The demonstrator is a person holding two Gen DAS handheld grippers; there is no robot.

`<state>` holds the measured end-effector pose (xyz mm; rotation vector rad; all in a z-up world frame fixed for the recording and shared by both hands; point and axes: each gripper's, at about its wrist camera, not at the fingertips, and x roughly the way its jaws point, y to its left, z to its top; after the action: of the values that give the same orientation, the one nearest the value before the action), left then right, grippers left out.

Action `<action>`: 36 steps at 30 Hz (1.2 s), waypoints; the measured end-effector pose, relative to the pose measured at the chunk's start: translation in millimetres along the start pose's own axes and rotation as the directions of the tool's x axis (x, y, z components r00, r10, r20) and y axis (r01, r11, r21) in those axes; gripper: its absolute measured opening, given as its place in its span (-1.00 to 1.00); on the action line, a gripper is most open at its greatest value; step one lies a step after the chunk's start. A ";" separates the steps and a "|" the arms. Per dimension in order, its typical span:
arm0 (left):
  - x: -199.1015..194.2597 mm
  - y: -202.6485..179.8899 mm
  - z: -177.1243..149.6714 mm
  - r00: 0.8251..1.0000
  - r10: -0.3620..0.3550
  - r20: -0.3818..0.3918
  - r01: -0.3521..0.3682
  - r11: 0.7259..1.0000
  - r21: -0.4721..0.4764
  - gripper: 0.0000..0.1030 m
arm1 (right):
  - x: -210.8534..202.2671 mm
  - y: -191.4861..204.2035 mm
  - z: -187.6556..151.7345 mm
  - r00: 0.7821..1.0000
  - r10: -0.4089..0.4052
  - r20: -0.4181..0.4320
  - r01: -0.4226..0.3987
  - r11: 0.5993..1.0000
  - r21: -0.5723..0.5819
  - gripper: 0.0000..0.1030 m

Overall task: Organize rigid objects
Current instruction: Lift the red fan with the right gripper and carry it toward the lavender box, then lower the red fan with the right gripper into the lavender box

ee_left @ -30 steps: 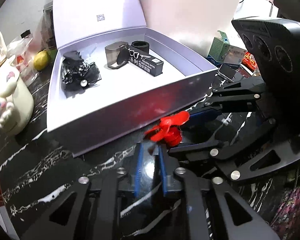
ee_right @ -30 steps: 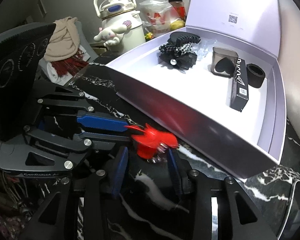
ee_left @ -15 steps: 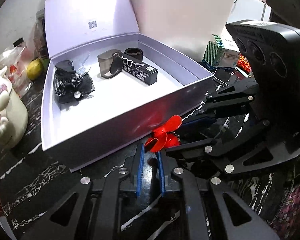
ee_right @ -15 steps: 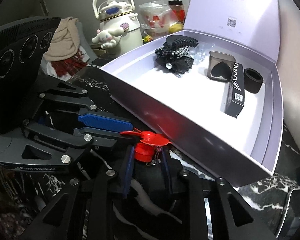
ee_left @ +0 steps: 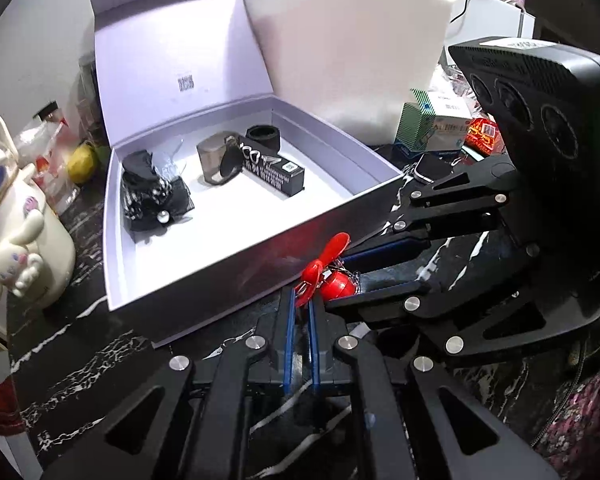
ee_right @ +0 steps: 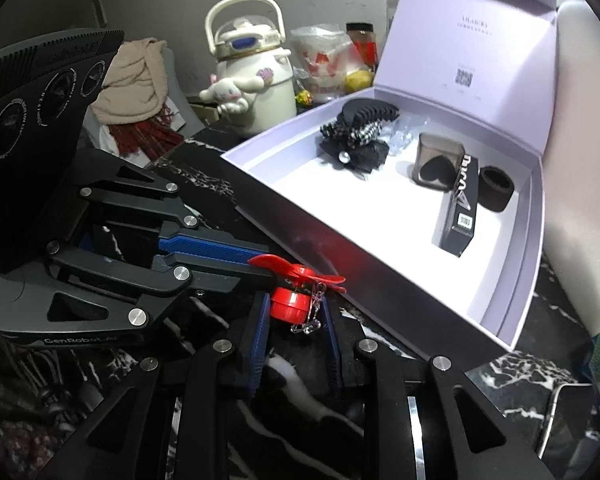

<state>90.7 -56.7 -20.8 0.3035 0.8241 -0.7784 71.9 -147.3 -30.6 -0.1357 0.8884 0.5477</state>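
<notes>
While both grippers are converging on the small red fan [ee_right: 296, 292] just off the near wall of the open white box [ee_left: 236, 268], left gripper [ee_left: 300, 312] is pinching a red blade between nearly closed blue pads, and right gripper [ee_right: 294, 320] is bracketing the fan's round red body with its pads [ee_right: 260, 328] on either side; can't tell if they're actually touching it. Fan is sitting low over the black marble tabletop [ee_left: 80, 360], between the two tools, a metal chain dangling from it. Judgement: this looks like a handover or regrip before dropping it in the box. To do it well: right should be closing on the rigid body, not the chain, before left lets go of the thin blade; then lifting clear of the box wall and setting down in the bare near half of the box floor, apart from the black hair clip [ee_right: 356, 136], grey case [ee_right: 436, 164], black carton [ee_right: 460, 208] and black ring [ee_right: 496, 188] along the far edge.
</notes>
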 end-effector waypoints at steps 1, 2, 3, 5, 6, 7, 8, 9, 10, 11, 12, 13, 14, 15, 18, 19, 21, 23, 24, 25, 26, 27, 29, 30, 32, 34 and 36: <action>-3.4 -1.9 0.5 1.000 0.004 0.005 -0.004 1.000 0.002 -0.87 | -4.4 1.3 -1.7 1.000 -0.002 0.005 0.002 1.000 -0.003 -0.51; -5.8 -3.6 1.2 1.000 0.007 0.009 -0.007 1.000 0.005 -0.87 | -7.8 3.0 -1.4 1.000 -0.006 0.010 0.006 1.000 -0.007 -0.51; -8.9 -6.0 2.1 1.000 0.013 0.016 -0.013 1.000 0.009 -0.87 | -11.8 5.2 -1.1 1.000 -0.011 0.018 0.012 1.000 -0.012 -0.51; -14.7 -10.5 2.7 0.999 0.024 0.025 -0.025 0.999 0.021 -0.87 | -17.8 9.0 -0.7 0.999 -0.021 0.027 0.021 1.000 -0.022 -0.51; -18.2 -13.4 3.3 0.999 0.031 0.031 -0.031 0.999 0.028 -0.87 | -21.4 10.7 -1.0 0.999 -0.026 0.033 0.027 0.999 -0.026 -0.51; -21.3 -15.5 3.8 0.999 0.034 0.037 -0.035 0.999 0.031 -0.87 | -24.0 12.1 -0.8 0.999 -0.030 0.037 0.031 0.999 -0.028 -0.51; -25.2 -18.5 4.4 0.998 0.040 0.045 -0.041 0.998 0.036 -0.87 | -27.8 13.4 -1.2 0.998 -0.034 0.043 0.036 0.999 -0.030 -0.51; -27.4 -20.5 5.3 0.998 0.044 0.051 -0.046 0.998 0.040 -0.87 | -32.5 14.5 -2.1 0.998 -0.039 0.050 0.040 0.999 -0.032 -0.51; -30.8 -22.7 5.7 0.997 0.047 0.059 -0.049 0.998 0.042 -0.87 | -35.4 15.5 -1.5 0.997 -0.042 0.057 0.045 0.998 -0.035 -0.51; -34.2 -24.5 6.1 0.997 0.049 0.066 -0.051 0.998 0.043 -0.87 | -39.1 17.1 -1.5 0.997 -0.047 0.064 0.049 0.998 -0.039 -0.51; -37.8 -26.1 5.7 0.996 0.049 0.072 -0.052 0.998 0.044 -0.87 | -43.0 18.7 -1.3 0.996 -0.049 0.071 0.052 0.998 -0.040 -0.51; -40.8 -27.6 6.1 0.996 0.050 0.078 -0.054 0.998 0.042 -0.87 | -44.6 18.9 -0.1 0.996 -0.051 0.076 0.054 0.998 -0.041 -0.51; -43.9 -29.1 6.7 0.995 0.053 0.084 -0.057 0.998 0.042 -0.87 | -47.6 20.4 0.1 0.995 -0.053 0.081 0.057 0.997 -0.042 -0.51; -47.6 -31.4 7.2 0.994 0.059 0.090 -0.063 0.997 0.043 -0.87 | -52.0 22.6 0.3 0.994 -0.058 0.090 0.063 0.997 -0.046 -0.51; -55.2 -39.4 10.5 0.991 0.084 0.107 -0.090 0.995 0.052 -0.87 | -61.3 27.3 1.4 0.992 -0.066 0.110 0.073 0.996 -0.054 -0.51; -57.3 -41.5 11.5 0.990 0.089 0.111 -0.096 0.994 0.056 -0.87 | -64.3 27.3 1.5 0.991 -0.065 0.114 0.072 0.996 -0.054 -0.51; -61.9 -44.7 14.8 0.988 0.096 0.120 -0.104 0.993 0.061 -0.87 | -70.9 27.6 2.9 0.990 -0.065 0.125 0.072 0.996 -0.055 -0.51; -65.1 -46.2 19.9 0.986 0.101 0.130 -0.110 0.992 0.064 -0.87 | -77.6 27.0 5.0 0.988 -0.065 0.137 0.073 0.996 -0.055 -0.51; -66.2 -46.2 22.6 0.986 0.103 0.134 -0.112 0.992 0.064 -0.87 | -80.9 25.4 7.2 0.988 -0.063 0.143 0.071 0.996 -0.051 -0.51; -66.4 -45.7 25.9 0.985 0.103 0.137 -0.112 0.992 0.063 -0.87 | -83.0 23.7 8.7 0.987 -0.062 0.147 0.070 0.996 -0.048 -0.51; -66.5 -44.9 29.4 0.985 0.103 0.142 -0.113 0.992 0.063 -0.87 | -85.2 21.3 11.2 0.986 -0.062 0.152 0.070 0.997 -0.045 -0.51; -66.2 -44.0 34.0 0.984 0.104 0.146 -0.114 0.992 0.062 -0.87 | -87.2 19.0 13.2 0.986 -0.063 0.155 0.070 0.997 -0.042 -0.51; -65.2 -41.3 43.4 0.982 0.107 0.154 -0.117 0.991 0.061 -0.87 | -90.2 13.7 19.3 0.984 -0.070 0.162 0.078 0.996 -0.039 -0.51; -64.3 -39.8 48.7 0.982 0.108 0.156 -0.119 0.991 0.062 -0.87 | -91.1 10.5 23.6 0.983 -0.080 0.166 0.088 0.995 -0.042 -0.51; -61.8 -36.0 59.2 0.980 0.113 0.161 -0.125 0.990 0.064 -0.87 | -92.8 5.2 30.3 0.981 -0.092 0.171 0.101 0.994 -0.043 -0.51; -60.1 -29.9 71.9 0.979 0.113 0.167 -0.125 0.990 0.062 -0.87 | -94.5 -1.8 38.4 0.979 -0.098 0.181 0.107 0.993 -0.044 -0.51; -59.4 -23.8 83.1 0.979 0.113 0.170 -0.125 0.990 0.060 -0.87 | -96.1 -9.6 47.4 0.976 -0.096 0.193 0.106 0.994 -0.041 -0.51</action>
<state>93.2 -87.0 79.6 0.3427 0.6169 -0.7112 61.5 -177.8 72.1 -0.1709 0.6771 0.4801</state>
